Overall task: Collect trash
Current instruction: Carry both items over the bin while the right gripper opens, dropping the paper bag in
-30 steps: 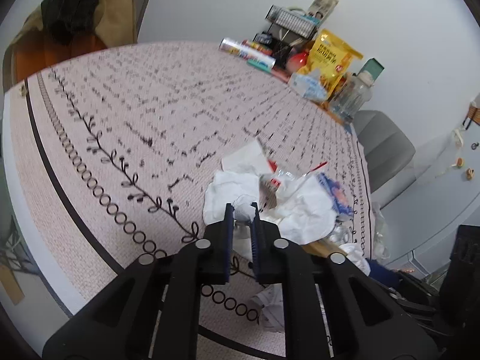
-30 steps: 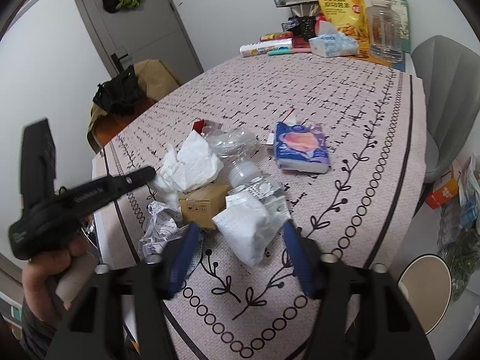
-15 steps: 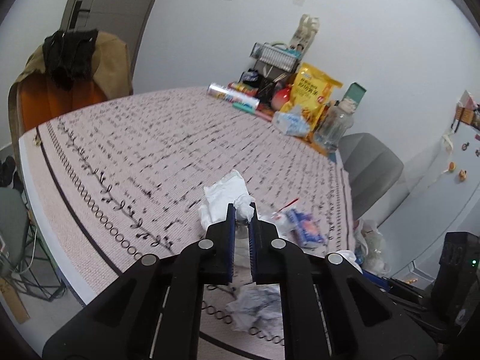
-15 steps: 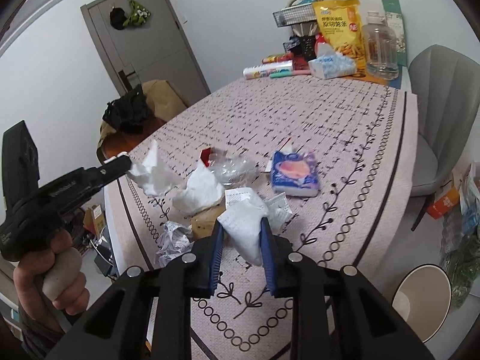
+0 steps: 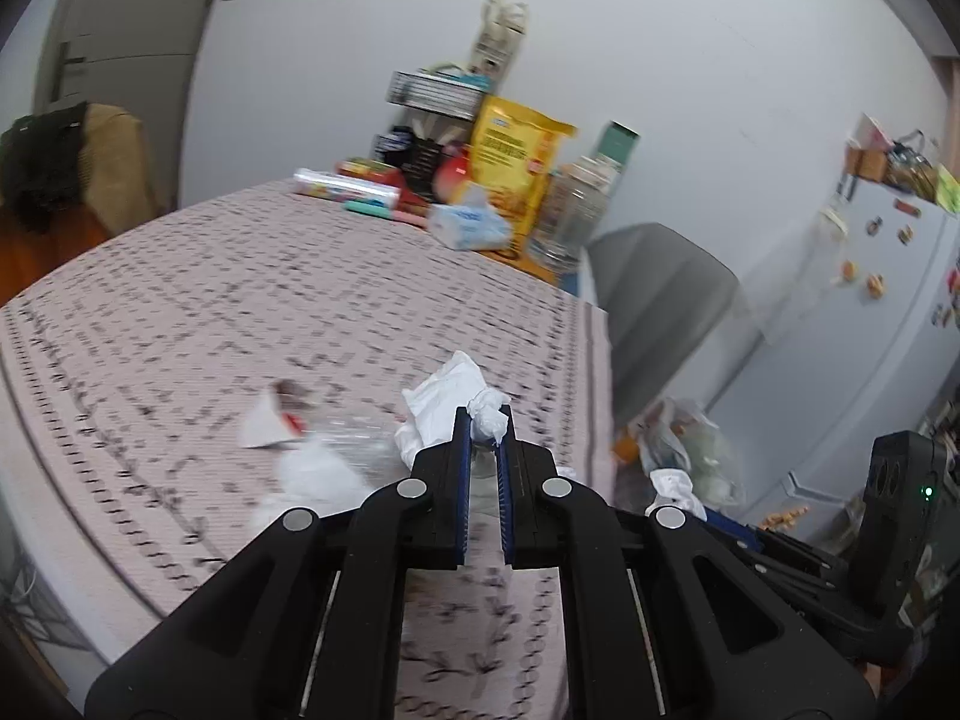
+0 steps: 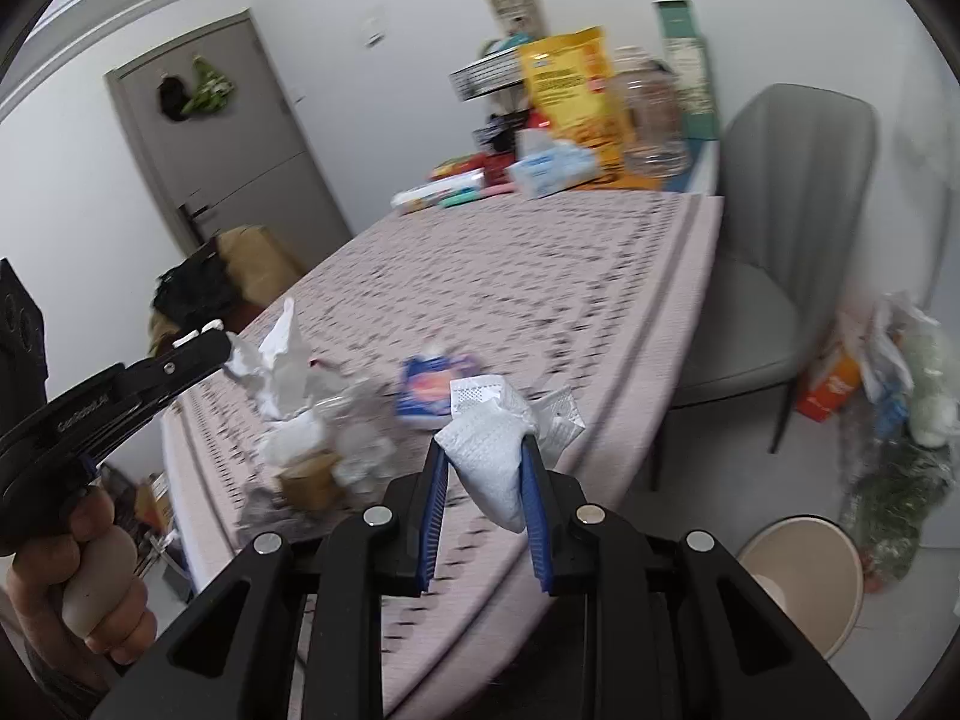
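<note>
1. Trash sits in both grippers, up off the desk (image 6: 600, 276).
2. Left gripper (image 5: 483, 429) has its jaws closed on a crumpled white tissue (image 5: 444, 402), which sticks out at 11 o'clock from the tips.
3. Right gripper (image 6: 485, 468) has its jaws closed on a folded white paper towel (image 6: 495, 450).
4. More trash lies on the desk: a blue packet (image 6: 429, 390) and a small brown box (image 6: 306, 477).
5. A round bin (image 6: 804, 576) stands on the floor at 4 o'clock in the right wrist view.

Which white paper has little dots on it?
The wad pinched in the right gripper. It has a dotted, embossed surface; the tissue in the left gripper is plain and crumpled.
</note>
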`<state>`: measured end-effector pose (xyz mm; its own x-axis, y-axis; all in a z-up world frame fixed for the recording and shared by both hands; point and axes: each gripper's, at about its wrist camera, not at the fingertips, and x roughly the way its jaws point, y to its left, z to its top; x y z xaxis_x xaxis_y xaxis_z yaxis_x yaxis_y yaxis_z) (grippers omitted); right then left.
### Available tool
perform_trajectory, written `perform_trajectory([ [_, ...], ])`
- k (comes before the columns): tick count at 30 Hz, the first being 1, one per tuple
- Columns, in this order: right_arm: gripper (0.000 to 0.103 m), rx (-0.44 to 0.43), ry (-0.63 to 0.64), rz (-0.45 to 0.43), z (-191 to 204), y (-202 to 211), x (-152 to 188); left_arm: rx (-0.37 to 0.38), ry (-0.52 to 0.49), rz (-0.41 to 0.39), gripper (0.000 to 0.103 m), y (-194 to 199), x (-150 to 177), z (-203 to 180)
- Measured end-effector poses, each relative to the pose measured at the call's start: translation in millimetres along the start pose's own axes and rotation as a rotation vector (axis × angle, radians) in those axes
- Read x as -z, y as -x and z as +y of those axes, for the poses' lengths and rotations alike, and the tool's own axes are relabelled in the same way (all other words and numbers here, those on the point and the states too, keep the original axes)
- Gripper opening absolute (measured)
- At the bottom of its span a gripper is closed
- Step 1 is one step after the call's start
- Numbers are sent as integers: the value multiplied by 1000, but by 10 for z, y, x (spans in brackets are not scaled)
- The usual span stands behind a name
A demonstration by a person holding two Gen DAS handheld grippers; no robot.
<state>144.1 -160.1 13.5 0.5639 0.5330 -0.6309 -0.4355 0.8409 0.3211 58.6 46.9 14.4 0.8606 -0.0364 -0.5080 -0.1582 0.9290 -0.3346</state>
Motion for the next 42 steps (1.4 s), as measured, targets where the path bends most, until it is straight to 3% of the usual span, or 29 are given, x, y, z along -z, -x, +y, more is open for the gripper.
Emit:
perform_trajectory([
  [15,25,210,-175,-25,-1243,281,138,151,-112,142,8,-744,167,-1064],
  [31,28,319,-326,-6,-2413,-20,419,197,-201,289,8,-1441,460,-1740],
  [35,34,334,-358,25,-2701,-135,553,195,-215,329,8,-1635,573,-1888],
  [38,53,337,-389,25,-2912,-155,660,194,-226,365,8,-1795,674,-1992],
  [42,54,355,-439,10,-3118,-49,768,203,-243,426,8,-2009,861,-2155],
])
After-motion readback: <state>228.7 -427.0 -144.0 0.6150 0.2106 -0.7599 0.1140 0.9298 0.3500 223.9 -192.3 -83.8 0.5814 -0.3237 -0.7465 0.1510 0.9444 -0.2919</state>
